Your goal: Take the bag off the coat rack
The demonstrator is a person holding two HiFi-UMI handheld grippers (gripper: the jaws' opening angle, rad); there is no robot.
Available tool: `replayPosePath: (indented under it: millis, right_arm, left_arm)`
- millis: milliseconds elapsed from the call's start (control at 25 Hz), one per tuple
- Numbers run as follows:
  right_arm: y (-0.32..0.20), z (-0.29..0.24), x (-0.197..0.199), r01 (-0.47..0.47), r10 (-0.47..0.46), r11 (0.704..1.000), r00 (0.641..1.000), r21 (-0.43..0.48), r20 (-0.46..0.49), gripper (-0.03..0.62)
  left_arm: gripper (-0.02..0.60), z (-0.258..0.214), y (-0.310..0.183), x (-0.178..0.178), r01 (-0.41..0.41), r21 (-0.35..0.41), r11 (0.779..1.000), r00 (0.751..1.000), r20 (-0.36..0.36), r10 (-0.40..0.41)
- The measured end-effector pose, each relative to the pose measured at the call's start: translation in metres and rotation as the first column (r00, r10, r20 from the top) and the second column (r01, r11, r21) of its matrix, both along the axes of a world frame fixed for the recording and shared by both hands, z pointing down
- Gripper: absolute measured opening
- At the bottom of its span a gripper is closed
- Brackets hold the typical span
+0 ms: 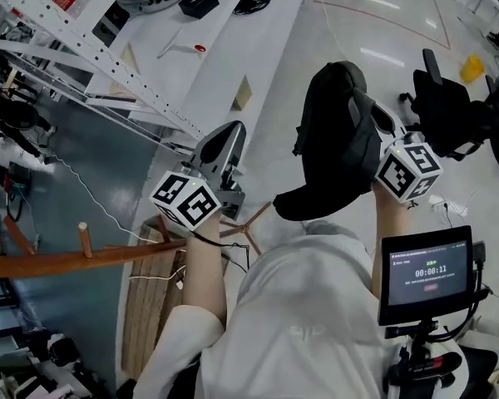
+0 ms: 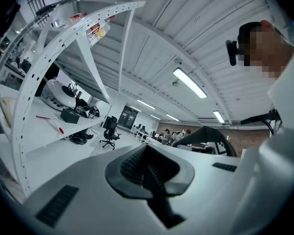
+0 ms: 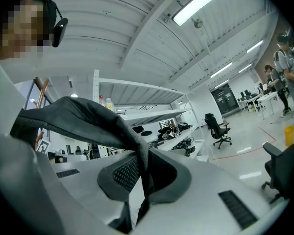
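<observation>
The right claw pinches a limp fold of the soft, matte black fabric bag at 2 o'clock, apart from the round-pegged wooden coat rack at 8 o'clock. The left claw is closed on nothing.

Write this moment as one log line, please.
bag: held up, clear of coat rack | right gripper: shut on bag | left gripper: shut, empty
</observation>
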State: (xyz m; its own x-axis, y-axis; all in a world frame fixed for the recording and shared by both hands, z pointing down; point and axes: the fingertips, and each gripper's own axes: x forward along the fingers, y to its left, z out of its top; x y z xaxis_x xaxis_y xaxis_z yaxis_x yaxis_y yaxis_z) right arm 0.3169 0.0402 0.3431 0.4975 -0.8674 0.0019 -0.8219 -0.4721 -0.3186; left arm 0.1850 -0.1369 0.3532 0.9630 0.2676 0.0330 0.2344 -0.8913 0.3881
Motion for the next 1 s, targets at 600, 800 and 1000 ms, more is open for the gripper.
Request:
replayPosePath:
  millis: [600, 800, 1000]
  right_arm:
    - [0.000, 0.017, -0.021, 0.034, -0.034, 0.999, 0.998, -0.012, 0.048, 0.044]
    - [-0.001, 0.015, -0.027, 0.038, -0.037, 0.999, 0.998, -0.016, 0.048, 0.044]
    - [-0.003, 0.017, -0.029, 0.040, -0.039, 0.999, 0.998, -0.024, 0.052, 0.044]
  left_arm:
    - [0.005, 0.007, 0.038, 0.028, -0.067, -0.023, 0.998, 0.998, 0.021, 0.067]
    - [0.005, 0.009, 0.045, 0.030, -0.088, -0.025, 0.996, 0.996, 0.022, 0.088]
    - [0.005, 0.011, 0.049, 0.031, -0.098, -0.037, 0.995, 0.995, 0.025, 0.099]
